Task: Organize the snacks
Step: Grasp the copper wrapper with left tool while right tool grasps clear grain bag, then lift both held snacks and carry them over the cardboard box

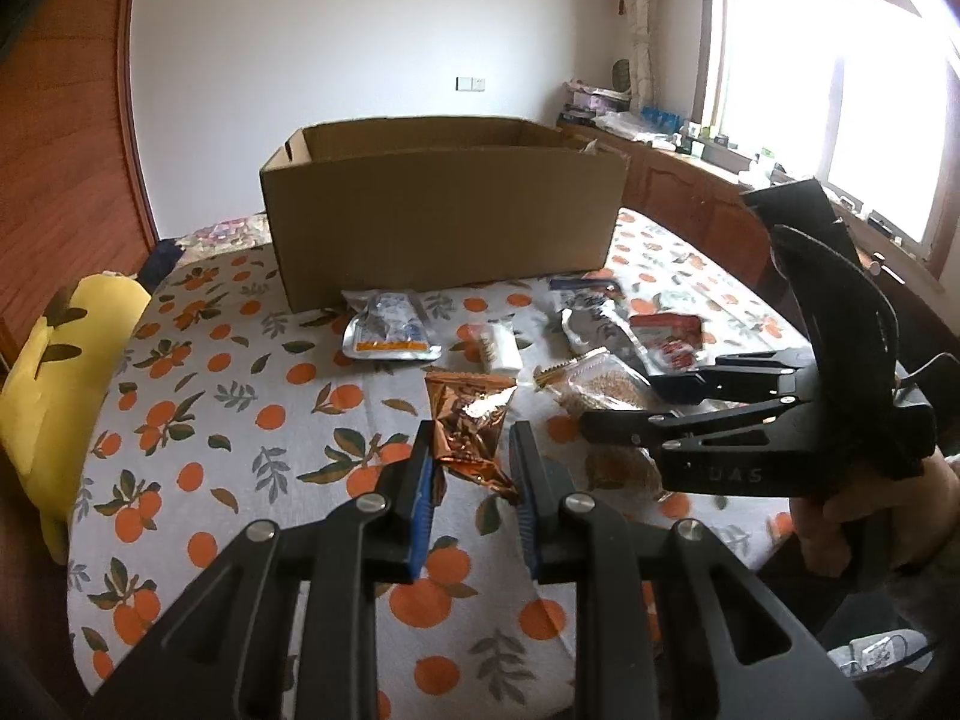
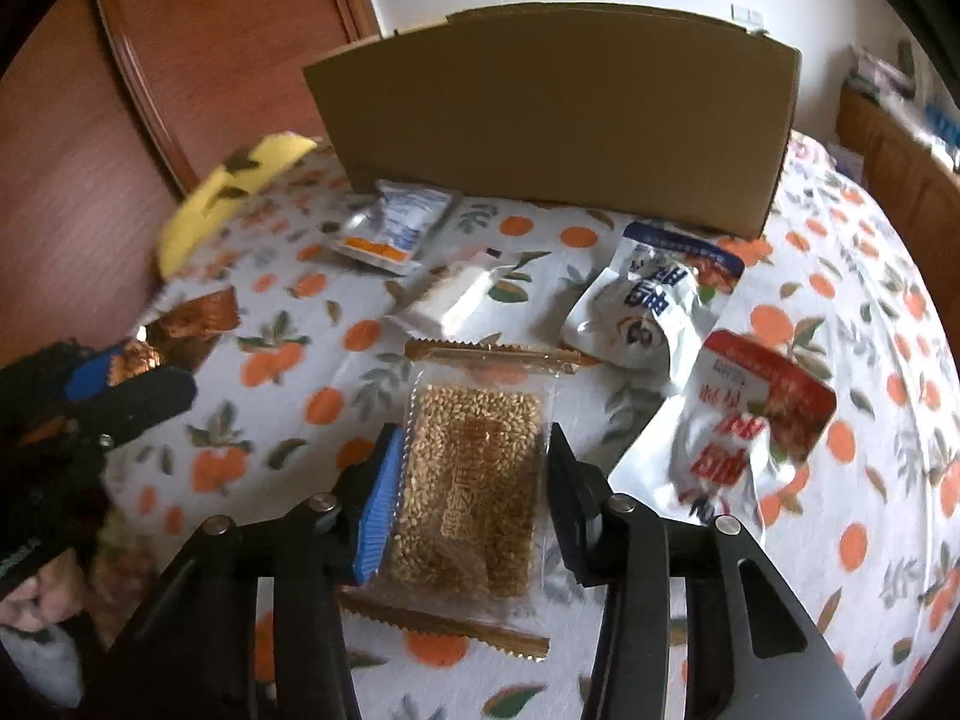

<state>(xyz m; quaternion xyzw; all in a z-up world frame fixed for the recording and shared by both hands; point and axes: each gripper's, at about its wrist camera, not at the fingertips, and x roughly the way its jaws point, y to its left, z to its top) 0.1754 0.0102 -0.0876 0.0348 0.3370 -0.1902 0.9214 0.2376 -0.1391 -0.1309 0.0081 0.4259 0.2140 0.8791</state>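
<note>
left claw [image 1: 471, 480] clamps copper packet [image 1: 471, 429] | cardboard box [image 1: 441, 213] behind | orange-print cloth [image 1: 240, 420]

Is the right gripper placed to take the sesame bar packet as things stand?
Probably yes. The right gripper already straddles the sesame bar packet, one jaw on each long side, nothing lying between; whether they press it yet is unclear.

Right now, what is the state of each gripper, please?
Left gripper: closed on the copper foil snack packet.
Right gripper: open around the clear sesame bar packet, not pressing it.
</note>
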